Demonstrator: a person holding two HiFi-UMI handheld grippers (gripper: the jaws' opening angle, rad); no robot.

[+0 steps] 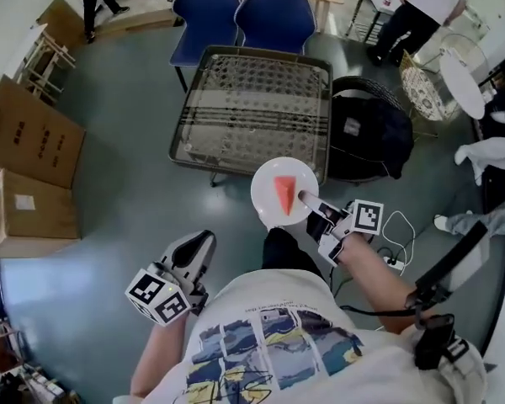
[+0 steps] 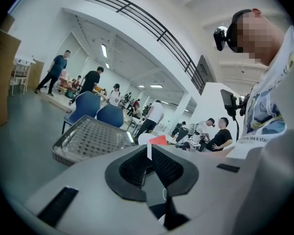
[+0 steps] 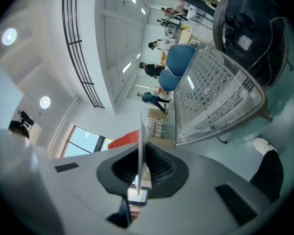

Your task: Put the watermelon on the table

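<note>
A red watermelon wedge [image 1: 284,193] lies on a small white plate [image 1: 267,199] carried in the air just in front of the wire-topped table [image 1: 252,108]. My right gripper [image 1: 305,200] is shut on the plate's near rim. In the right gripper view the plate [image 3: 139,131] shows edge-on between the pads, with the watermelon [image 3: 125,140] to its left and the table [image 3: 215,97] ahead. My left gripper [image 1: 200,247] hangs lower left, shut and holding nothing. In the left gripper view my left gripper [image 2: 148,155] points past the table [image 2: 93,138] towards the watermelon [image 2: 159,140].
Two blue chairs [image 1: 244,11] stand behind the table. A black bag on a wicker seat [image 1: 370,133] is right of it. Cardboard boxes [image 1: 25,141] line the left wall. A power strip with a cable [image 1: 394,259] lies on the floor. People stand around the room's edges.
</note>
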